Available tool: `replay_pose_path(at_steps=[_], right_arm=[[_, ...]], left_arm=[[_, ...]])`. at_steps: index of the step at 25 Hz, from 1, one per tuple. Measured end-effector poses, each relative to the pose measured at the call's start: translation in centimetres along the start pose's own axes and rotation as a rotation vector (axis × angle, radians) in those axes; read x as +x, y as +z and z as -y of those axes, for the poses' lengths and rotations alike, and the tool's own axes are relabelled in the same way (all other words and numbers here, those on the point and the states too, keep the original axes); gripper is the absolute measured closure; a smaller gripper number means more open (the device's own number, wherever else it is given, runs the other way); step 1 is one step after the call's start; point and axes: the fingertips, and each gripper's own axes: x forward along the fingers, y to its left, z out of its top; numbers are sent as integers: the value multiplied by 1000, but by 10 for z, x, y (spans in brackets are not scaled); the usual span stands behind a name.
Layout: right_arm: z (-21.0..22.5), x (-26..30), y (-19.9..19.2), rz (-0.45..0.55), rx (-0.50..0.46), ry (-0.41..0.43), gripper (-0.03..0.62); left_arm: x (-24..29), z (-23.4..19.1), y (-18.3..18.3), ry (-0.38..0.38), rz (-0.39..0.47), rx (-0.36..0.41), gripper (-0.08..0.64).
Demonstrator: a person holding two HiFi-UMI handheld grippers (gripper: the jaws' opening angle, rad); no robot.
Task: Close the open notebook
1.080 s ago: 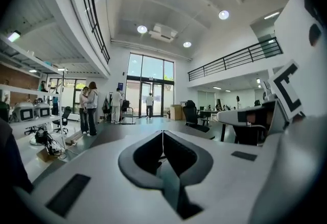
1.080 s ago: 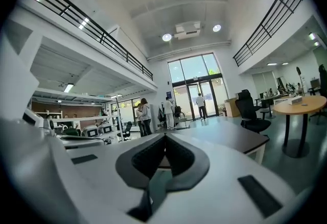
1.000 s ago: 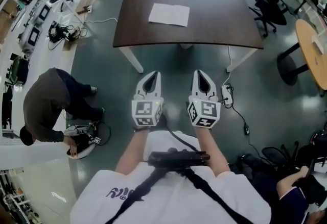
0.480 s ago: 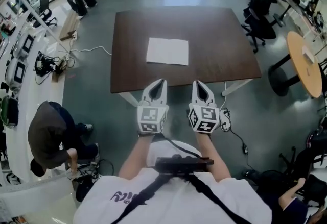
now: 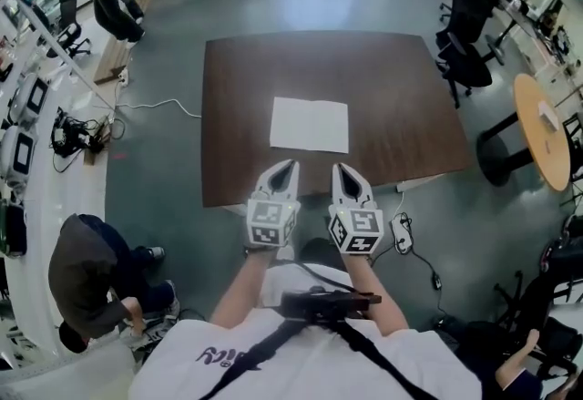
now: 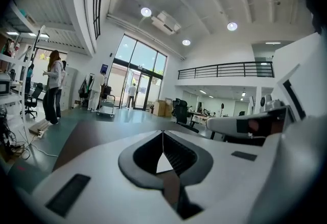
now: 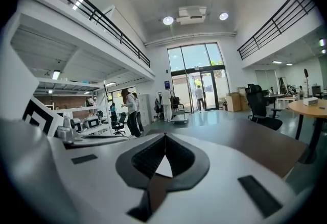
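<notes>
Open notebook (image 5: 310, 125) lies flat at centre of table (image 5: 237, 88). Over table's near edge: left gripper (image 5: 290, 165), right gripper (image 5: 335, 169), jaws pressed together, empty.

- No word or number can be read in full.
- White T-shirt (image 5: 173, 366): dark print on the front, partly cut off by a strap; its letters cannot be made out.
- Left gripper (image 5: 288, 165) and right gripper (image 5: 339, 168): each cube bears black-and-white square markers, patterns rather than letters.
- Blue sign (image 7: 167, 84) beside the glass doors (image 7: 209, 90): too small to read.
</notes>
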Motion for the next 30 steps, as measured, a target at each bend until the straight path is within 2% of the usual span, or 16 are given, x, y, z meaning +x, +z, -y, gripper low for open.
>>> replay_pose_path(at_steps=[7, 13, 18, 25, 30], right_arm=[[33, 52, -14, -57, 24, 41, 588], [59, 108, -22, -90, 29, 86, 588], [64, 142, -29, -112, 63, 189, 588], [67, 176, -38, -161, 41, 249, 588], [81, 183, -55, -224, 42, 248, 588]], left_arm=[[51, -20, -21, -4, -64, -27, 549], [92, -72, -75, 120, -215, -113, 549], [117, -87, -118, 155, -321, -159, 548], [140, -97, -170, 157, -413, -362, 543], [156, -91, -197, 158, -442, -491, 450]])
